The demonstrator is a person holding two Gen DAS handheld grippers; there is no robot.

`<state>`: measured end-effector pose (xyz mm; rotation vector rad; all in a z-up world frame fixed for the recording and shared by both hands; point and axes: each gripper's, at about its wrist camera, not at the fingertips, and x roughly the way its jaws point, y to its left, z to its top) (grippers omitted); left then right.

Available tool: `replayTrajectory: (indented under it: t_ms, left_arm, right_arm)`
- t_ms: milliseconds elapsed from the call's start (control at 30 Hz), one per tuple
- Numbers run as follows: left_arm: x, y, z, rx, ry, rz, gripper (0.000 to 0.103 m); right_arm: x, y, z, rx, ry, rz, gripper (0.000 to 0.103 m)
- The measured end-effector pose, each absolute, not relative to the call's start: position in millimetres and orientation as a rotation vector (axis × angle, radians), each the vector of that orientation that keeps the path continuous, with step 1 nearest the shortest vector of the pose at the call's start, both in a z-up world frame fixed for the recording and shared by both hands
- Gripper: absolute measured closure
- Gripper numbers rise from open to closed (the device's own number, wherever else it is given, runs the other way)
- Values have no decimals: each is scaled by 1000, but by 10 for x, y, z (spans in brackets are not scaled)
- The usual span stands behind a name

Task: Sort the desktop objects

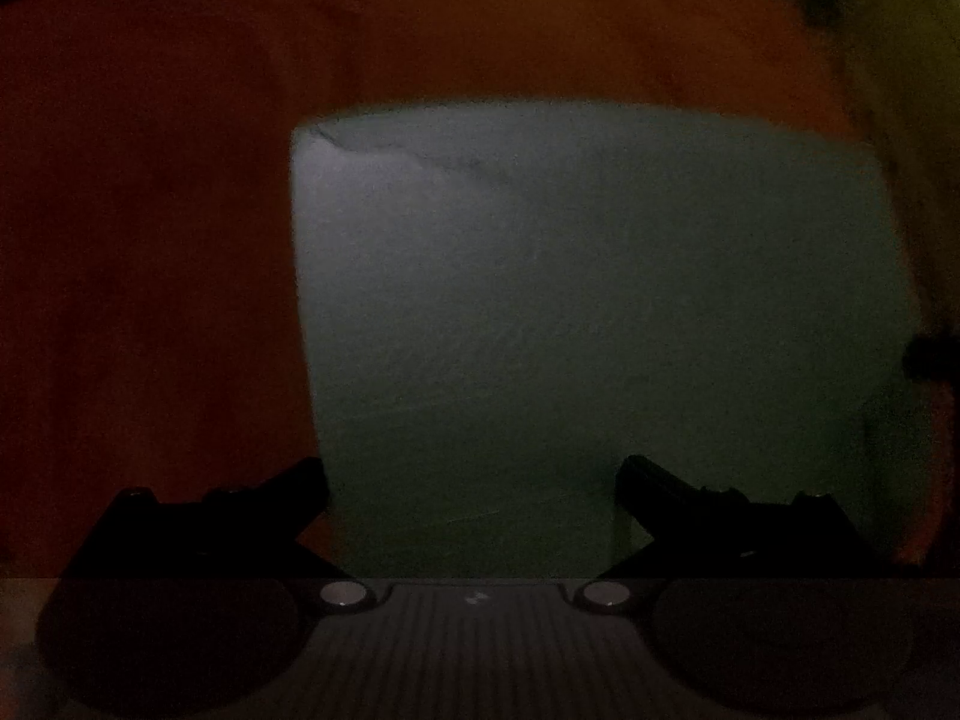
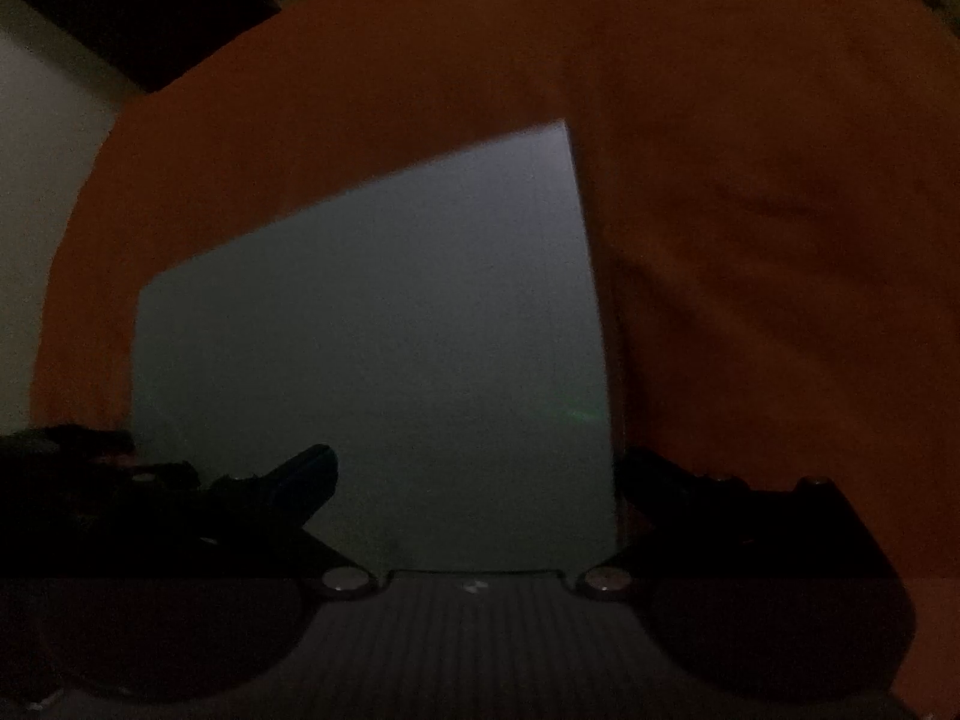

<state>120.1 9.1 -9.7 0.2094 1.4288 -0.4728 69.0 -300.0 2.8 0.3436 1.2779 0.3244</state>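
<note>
Both views are very dark and taken from close up. In the left wrist view a flat grey rectangular sheet [image 1: 570,312] lies on an orange surface [image 1: 150,240]. My left gripper [image 1: 474,480] is open, its dark fingertips [image 1: 300,486] spread wide just in front of the sheet. The right wrist view shows the grey sheet [image 2: 390,330] on the orange surface [image 2: 750,240] too. My right gripper [image 2: 480,468] is open and wide, with nothing between its fingers. Whether the fingers touch the sheet I cannot tell.
A dark, gripper-like shape [image 2: 72,450] sits at the left edge of the right wrist view, beside a pale area [image 2: 36,210]. In the left wrist view a yellowish patch [image 1: 900,60] fills the upper right and a small dark object [image 1: 936,357] pokes in from the right edge.
</note>
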Motion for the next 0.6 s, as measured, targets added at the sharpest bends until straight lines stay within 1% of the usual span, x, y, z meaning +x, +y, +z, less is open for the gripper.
replayTrajectory:
  t_ms: [67,233,433,600]
  left_arm:
    - [1151,42,-172,271,1407,-476,0]
    - [1245,71,-223,225,1427,-456,0]
    - [1208,121,-266,217,1405,-470,0]
    - [1183,176,-260,218,1394,-469,0]
  right_arm:
    - [695,-2955,-10,318,1271,329,1]
    - [769,-2815,-248,237,1346,295,1]
    - [806,-2654,-551,162,1419,287,1]
    - [793,-2648,-551,169,1416,282,0]
